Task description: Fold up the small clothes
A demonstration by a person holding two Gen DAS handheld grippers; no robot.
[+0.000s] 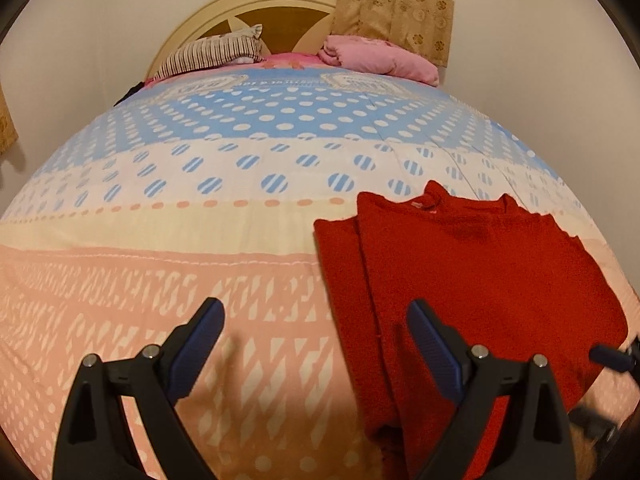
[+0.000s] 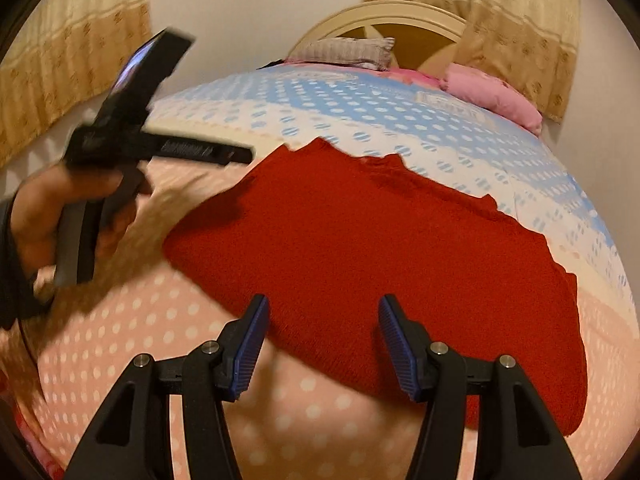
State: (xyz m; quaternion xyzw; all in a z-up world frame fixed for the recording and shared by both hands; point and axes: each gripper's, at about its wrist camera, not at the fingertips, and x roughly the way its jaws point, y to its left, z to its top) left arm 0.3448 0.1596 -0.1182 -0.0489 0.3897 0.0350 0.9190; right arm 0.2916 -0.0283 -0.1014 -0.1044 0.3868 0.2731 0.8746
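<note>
Sweater: the red knitted sweater (image 2: pixel 380 236) lies partly folded on my bedspread (image 1: pixel 160 264), one side panel turned over the body, collar toward the headboard (image 1: pixel 240 4).
Left gripper (image 1: pixel 316 316): my jaws stand wide apart over the pink part of the cover, just beside the sweater's edge, holding nothing.
Right gripper (image 2: pixel 323 312): my jaws are parted above the sweater's near hem, no cloth between them.
Behind: a striped pillow (image 1: pixel 212 52) and pink bedding (image 1: pixel 380 56).

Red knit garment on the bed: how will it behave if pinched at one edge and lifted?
The red knit garment is probably floppy: it lies flat in folded layers, so lifting likely unfolds it. Its coarse knit looks grippy, unlikely to slip. On the soft patterned bedspread, pushing probably bunches it.
</note>
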